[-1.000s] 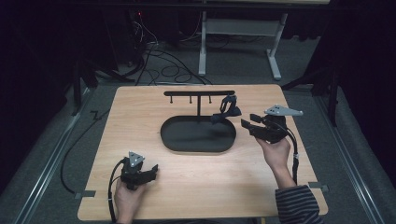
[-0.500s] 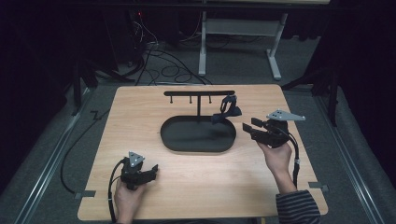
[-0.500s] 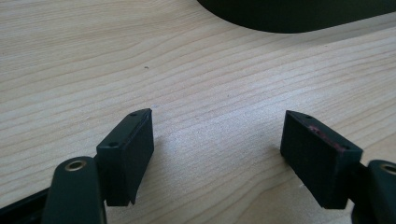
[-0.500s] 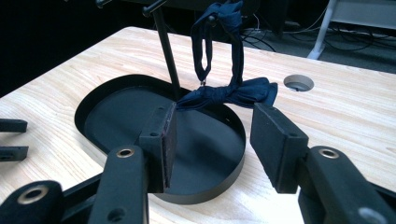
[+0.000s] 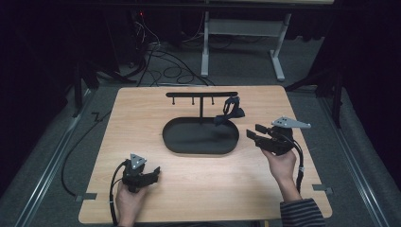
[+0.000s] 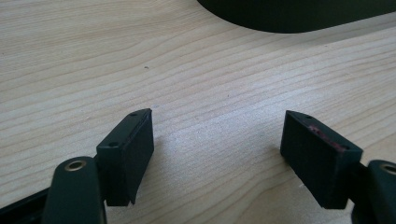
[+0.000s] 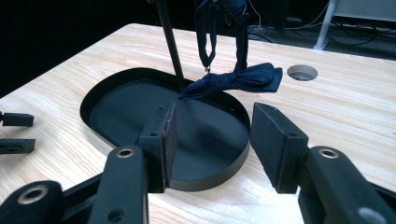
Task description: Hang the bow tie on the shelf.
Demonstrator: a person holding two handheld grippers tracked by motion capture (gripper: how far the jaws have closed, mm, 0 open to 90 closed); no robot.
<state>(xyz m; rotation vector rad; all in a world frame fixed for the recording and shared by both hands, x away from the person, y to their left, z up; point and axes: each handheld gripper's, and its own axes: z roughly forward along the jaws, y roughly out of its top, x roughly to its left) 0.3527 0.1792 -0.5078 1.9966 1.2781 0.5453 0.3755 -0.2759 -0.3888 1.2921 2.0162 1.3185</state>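
Navy bow tie (image 7: 233, 80) — hanging, crosswise

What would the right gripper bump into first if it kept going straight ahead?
Probably the near rim of the black oval tray, which sits right beyond the open right gripper. If it passed above the rim, the hanging dark blue bow tie looks next, though depth is hard to judge.

Table (image 5: 142, 118): pale wood, fine straight grain.
Tray (image 5: 172, 142): matte black oval.
Stand (image 5: 201, 94): black post and crossbar.
Bow tie (image 7: 243, 79): dark navy blue, plain, with matching strap.
Left gripper (image 6: 217, 140): black jaws, grey plate on top.
Right gripper (image 7: 210, 135): black jaws, grey plate on top.
Sleeve (image 5: 302, 215): dark with thin pale stripes.
Floor (image 5: 56, 151): grey.
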